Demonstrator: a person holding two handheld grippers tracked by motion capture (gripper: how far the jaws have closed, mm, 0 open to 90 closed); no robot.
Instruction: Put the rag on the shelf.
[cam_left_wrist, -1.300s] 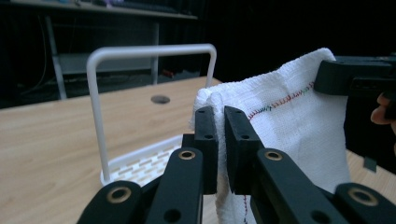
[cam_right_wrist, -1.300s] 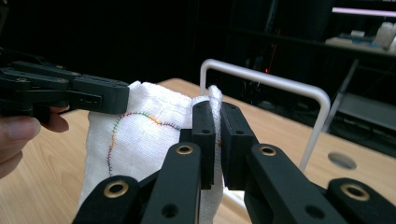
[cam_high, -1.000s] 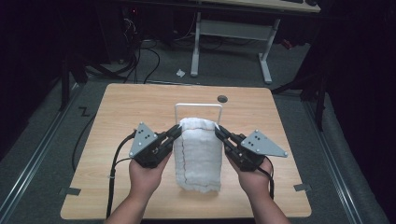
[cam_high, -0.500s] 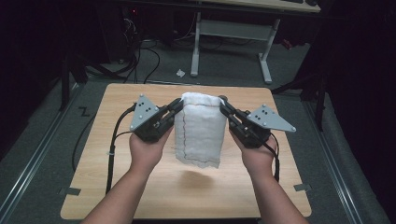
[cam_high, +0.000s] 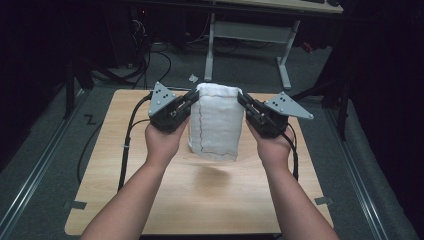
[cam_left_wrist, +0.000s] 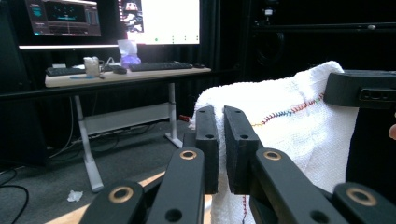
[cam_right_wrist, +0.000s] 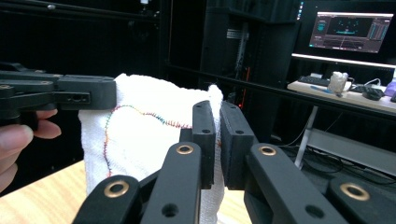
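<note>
A white towel (cam_high: 216, 122) with a multicoloured stitched line hangs above the wooden table (cam_high: 200, 195), stretched between both grippers. My left gripper (cam_high: 192, 97) is shut on the towel's upper left corner; in the left gripper view its jaws pinch the cloth edge (cam_left_wrist: 219, 140) and the towel (cam_left_wrist: 299, 126) spreads to the right. My right gripper (cam_high: 243, 100) is shut on the upper right corner; in the right gripper view the towel (cam_right_wrist: 140, 135) spreads to the left from the gripper (cam_right_wrist: 215, 140). The towel's lower edge hangs just above the tabletop.
A white-legged desk (cam_high: 250, 35) stands beyond the table's far edge, with cables (cam_high: 150, 60) on the floor beside it. A crumpled scrap (cam_high: 192, 78) lies on the floor. Monitors (cam_left_wrist: 112, 18) and a keyboard sit on that desk. Metal rails (cam_high: 30, 175) flank the table.
Both grippers have raised the towel and carried it toward the far side of the table; its lower edge has lifted off the tabletop.
</note>
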